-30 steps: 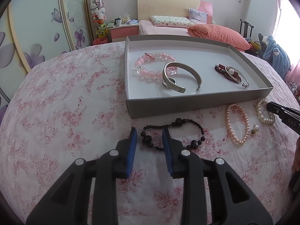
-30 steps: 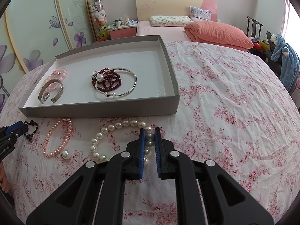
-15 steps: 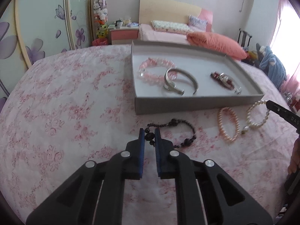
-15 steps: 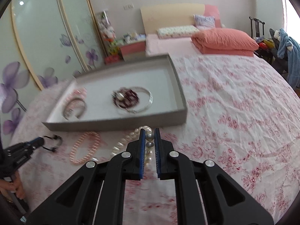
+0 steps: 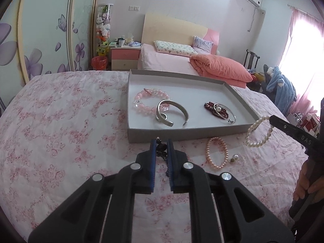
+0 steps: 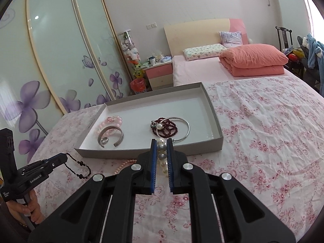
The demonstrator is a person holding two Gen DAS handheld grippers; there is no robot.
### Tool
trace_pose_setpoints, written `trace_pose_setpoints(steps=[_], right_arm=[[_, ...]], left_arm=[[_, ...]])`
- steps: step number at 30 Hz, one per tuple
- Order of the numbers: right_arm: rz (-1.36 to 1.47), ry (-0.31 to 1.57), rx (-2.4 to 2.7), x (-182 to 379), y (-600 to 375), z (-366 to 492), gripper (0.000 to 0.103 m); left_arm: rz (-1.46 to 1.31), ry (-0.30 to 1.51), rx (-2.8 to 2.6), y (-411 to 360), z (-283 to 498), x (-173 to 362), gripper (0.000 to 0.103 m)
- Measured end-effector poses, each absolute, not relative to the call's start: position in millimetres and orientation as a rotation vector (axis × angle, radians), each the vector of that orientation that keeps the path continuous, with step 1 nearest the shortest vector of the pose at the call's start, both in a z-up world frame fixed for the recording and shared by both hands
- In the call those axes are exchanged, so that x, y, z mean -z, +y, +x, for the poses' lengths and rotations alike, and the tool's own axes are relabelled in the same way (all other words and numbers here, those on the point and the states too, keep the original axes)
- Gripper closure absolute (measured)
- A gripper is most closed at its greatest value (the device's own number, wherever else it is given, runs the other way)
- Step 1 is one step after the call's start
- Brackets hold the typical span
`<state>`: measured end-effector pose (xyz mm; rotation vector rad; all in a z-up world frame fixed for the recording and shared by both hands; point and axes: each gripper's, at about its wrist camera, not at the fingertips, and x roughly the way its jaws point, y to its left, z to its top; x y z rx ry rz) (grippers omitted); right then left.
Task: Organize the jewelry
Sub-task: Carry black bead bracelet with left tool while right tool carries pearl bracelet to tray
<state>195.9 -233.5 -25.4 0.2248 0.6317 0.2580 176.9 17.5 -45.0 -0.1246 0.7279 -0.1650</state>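
My left gripper is shut on a black bead bracelet, lifted off the floral cloth; the same bracelet dangles from that gripper in the right wrist view. My right gripper is shut on a white pearl bracelet, which hangs as a loop from its tip in the left wrist view. Just ahead stands a grey tray holding a pink bead bracelet, a silver cuff, and a dark red bead bracelet with a thin silver bangle.
A small pink pearl bracelet and a loose pearl charm lie on the cloth in front of the tray. A person's hand holds the right gripper's handle. Behind the tray are a bed, nightstand and sliding wardrobe doors.
Left jaws closed on the black bracelet and lifted it off the cloth. The right gripper rose too, carrying the white pearl bracelet up so it now hangs free.
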Motion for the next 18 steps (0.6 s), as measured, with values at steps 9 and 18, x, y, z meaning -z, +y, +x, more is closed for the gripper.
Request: trace_pose_setpoints(steps=[9,18], right_arm=[[0.223,0.603,-0.277,22,-228,188,0.093],[0.206,0.551,-0.292,12,-219,176,0.093]], left_arm=[[-0.136,0.693,0.167,15,172,37,0.092],[-0.121,0.635,0.152,12,161,25,0.092]])
